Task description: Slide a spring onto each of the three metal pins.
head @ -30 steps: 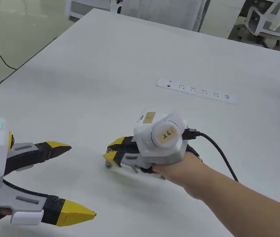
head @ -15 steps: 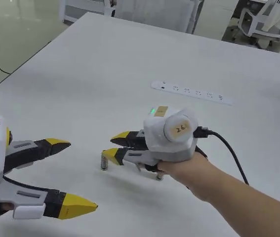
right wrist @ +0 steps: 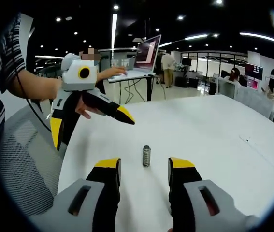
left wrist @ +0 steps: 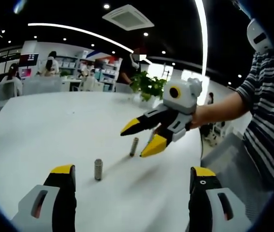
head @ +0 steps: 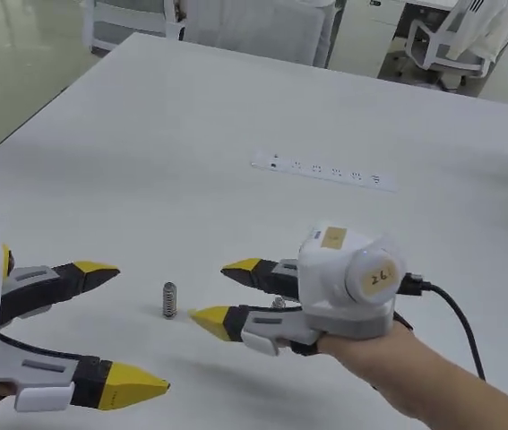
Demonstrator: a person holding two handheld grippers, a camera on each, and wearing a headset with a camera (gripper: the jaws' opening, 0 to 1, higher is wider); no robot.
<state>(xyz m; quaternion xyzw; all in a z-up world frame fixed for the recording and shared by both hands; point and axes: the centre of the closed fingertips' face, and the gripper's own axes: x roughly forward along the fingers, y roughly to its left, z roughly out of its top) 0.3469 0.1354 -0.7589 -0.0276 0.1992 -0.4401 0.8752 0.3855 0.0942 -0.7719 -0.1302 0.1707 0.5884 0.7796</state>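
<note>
Metal spring (head: 170, 300) upright, second spring (left wrist: 134, 146) beside right hand-held gripper (head: 210, 291)

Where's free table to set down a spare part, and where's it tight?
Free: the wide bare table beyond the power strip, plus the band between the strip and the grippers. Crowded: the near edge, where the left gripper, right gripper and upright spring sit close.
</note>
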